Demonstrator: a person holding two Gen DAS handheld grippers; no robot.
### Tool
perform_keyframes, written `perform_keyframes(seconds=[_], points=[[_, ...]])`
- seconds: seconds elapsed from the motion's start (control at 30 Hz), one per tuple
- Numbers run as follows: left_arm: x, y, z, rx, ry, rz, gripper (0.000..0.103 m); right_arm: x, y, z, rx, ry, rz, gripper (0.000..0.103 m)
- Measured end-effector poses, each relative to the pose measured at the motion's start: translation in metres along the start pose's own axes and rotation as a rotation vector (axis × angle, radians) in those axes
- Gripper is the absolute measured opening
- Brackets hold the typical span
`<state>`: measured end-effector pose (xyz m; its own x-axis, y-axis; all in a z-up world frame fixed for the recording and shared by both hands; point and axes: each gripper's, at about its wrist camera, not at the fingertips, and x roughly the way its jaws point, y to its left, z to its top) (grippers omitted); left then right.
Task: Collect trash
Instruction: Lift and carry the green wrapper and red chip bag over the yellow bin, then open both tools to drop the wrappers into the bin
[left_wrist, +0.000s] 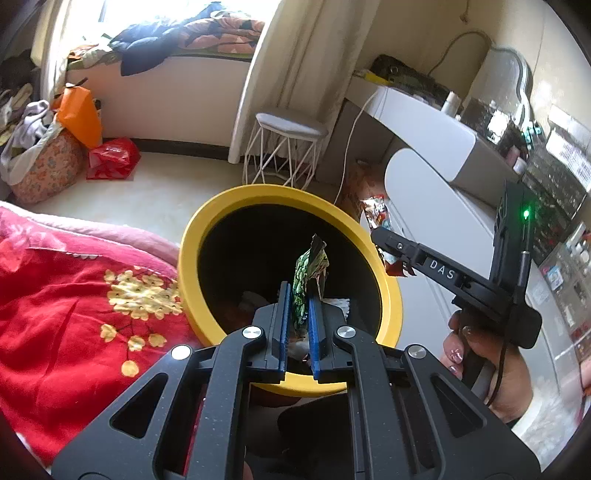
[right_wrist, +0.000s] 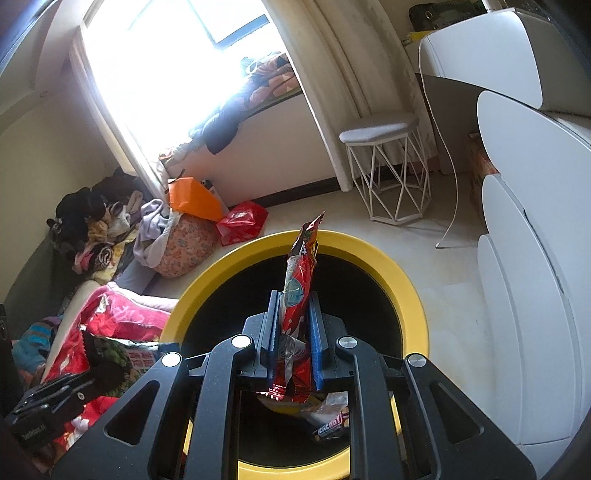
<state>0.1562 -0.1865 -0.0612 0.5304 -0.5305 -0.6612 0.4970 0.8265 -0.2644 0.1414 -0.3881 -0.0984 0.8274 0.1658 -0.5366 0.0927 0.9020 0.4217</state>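
Note:
A yellow-rimmed bin (left_wrist: 207, 229) with a dark inside stands on the floor beside the bed. My left gripper (left_wrist: 298, 295) hangs over its mouth, shut on a green snack wrapper (left_wrist: 304, 280) that sticks up between the blue pads. In the same view the right gripper (left_wrist: 384, 240) reaches in from the right with a red wrapper (left_wrist: 393, 267) at its tip. In the right wrist view my right gripper (right_wrist: 293, 299) is shut on that tall red wrapper (right_wrist: 299, 273) above the bin (right_wrist: 410, 280). Several wrappers (right_wrist: 328, 417) lie at the bottom. The left gripper (right_wrist: 99, 363) shows at lower left.
A red flowered blanket (left_wrist: 74, 314) covers the bed left of the bin. A white wire stool (left_wrist: 284, 147) stands behind it, white drawers (left_wrist: 443, 206) on the right. An orange bag (left_wrist: 79, 110), a red bag (left_wrist: 112, 158) and piled clothes (right_wrist: 96, 236) sit by the window bench.

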Motion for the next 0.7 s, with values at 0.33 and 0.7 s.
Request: perform_keyframes(seconds=[0.33, 0.7], points=[[0.022, -0.002, -0.004, 0.015, 0.053, -0.005, 0.005, 0.011, -0.006, -0.005, 0.005, 0.044, -0.003, 0.016], [0.041, -0.004, -0.002, 0.012, 0.087, -0.003, 0.005, 0.016, -0.014, -0.005, 0.012, 0.057, 0.009, 0.017]])
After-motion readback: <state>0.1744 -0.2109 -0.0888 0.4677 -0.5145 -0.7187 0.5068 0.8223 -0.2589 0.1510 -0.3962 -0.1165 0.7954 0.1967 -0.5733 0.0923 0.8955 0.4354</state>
